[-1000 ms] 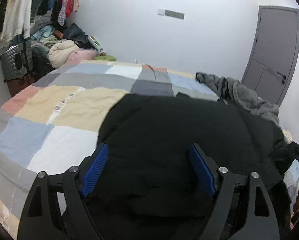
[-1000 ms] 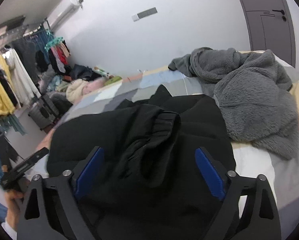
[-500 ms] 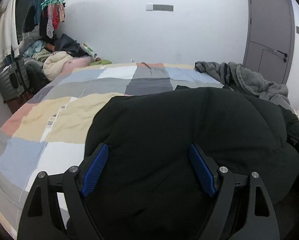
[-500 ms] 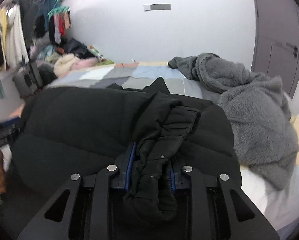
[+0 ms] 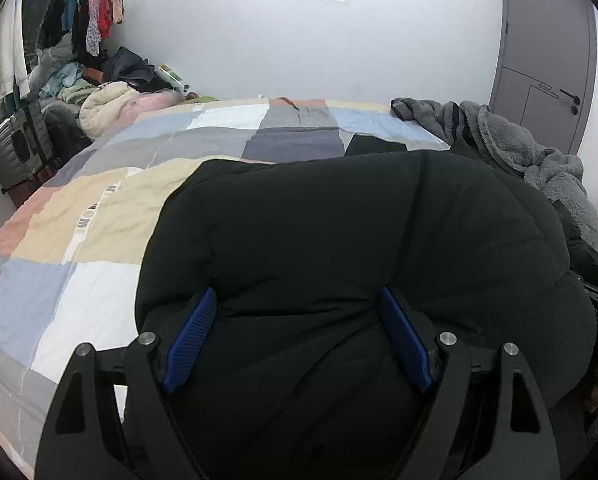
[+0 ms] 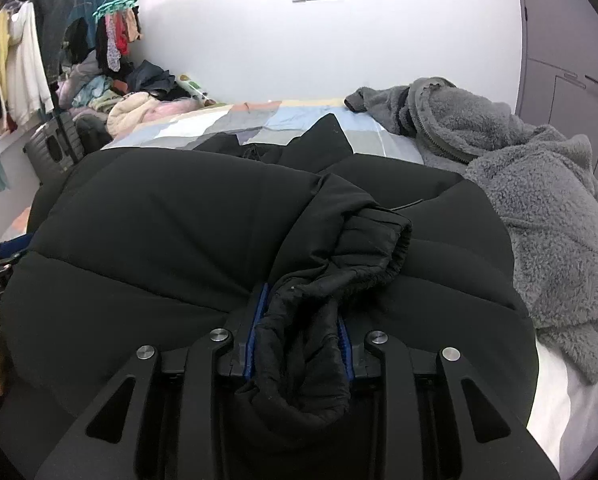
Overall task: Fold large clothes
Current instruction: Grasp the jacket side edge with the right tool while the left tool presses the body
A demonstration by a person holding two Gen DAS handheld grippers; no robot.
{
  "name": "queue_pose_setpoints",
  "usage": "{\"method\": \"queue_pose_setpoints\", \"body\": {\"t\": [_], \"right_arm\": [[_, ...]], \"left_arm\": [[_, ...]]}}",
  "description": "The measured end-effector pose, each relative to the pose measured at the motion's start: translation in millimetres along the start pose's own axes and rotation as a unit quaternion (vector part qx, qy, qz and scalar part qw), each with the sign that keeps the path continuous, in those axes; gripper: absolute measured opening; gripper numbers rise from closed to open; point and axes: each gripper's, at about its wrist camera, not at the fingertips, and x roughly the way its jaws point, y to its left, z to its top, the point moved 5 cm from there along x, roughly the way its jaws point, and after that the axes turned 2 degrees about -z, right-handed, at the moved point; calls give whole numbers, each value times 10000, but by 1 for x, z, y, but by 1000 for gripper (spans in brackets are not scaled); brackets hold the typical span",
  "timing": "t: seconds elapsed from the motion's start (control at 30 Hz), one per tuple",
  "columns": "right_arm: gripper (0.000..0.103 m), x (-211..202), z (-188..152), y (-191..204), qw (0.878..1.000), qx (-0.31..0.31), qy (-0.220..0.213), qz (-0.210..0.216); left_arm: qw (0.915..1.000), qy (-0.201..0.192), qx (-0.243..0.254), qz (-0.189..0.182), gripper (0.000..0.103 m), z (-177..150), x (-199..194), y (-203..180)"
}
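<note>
My right gripper (image 6: 299, 320) pinches the black jacket (image 6: 179, 220) at its cuff (image 6: 375, 240) — my left gripper (image 5: 295, 320) gapes over it. Near bed (image 5: 59, 260) edge, folding barely begun — sleeves remain.

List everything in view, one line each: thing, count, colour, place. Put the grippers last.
Puffer jacket: one, black, on the bed, nearest the grippers.
Jacket cuff: one, black, leading into the right gripper.
Fleece jacket: one, grey, right of the puffer jacket.
Bedspread: one, patchwork pastel, covering the bed.
Suitcase: one, grey, left of the bed.
Clothes pile: one, mixed colours, far left corner.
Door: one, grey, far right.
Left gripper: one, black with blue pads, open over the puffer jacket.
Right gripper: one, shut on the sleeve.
</note>
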Motion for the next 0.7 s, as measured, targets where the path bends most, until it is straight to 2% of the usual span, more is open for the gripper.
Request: {"method": "queue_pose_setpoints", "body": {"t": [0.1,0.23,0.33,0.43,0.5,0.7], "right_arm": [[34,-20,-3,-3,9998,60,15,172],[54,-53,-11,-9,9995,-40,-35,306],[68,-85,-18,-18,9994,-255,-176,131],[69,-98,-28,-31,9997,-249,43,-66],[69,-102,-37,-43,9997,-117,163,-121],[69,-86,-69,-57,9967,-116,782,-202]], "left_arm": [[9999,-72,-94,-61,83,0,-11,5],[9998,-137,75,-108,85,-3,-36,14],[9997,-161,178,-86,88,-11,-56,28],[9999,9,110,-63,88,-24,-65,45],[9995,285,134,11,89,-34,-60,52],[9926,932,587,503,90,-59,-28,53]]}}
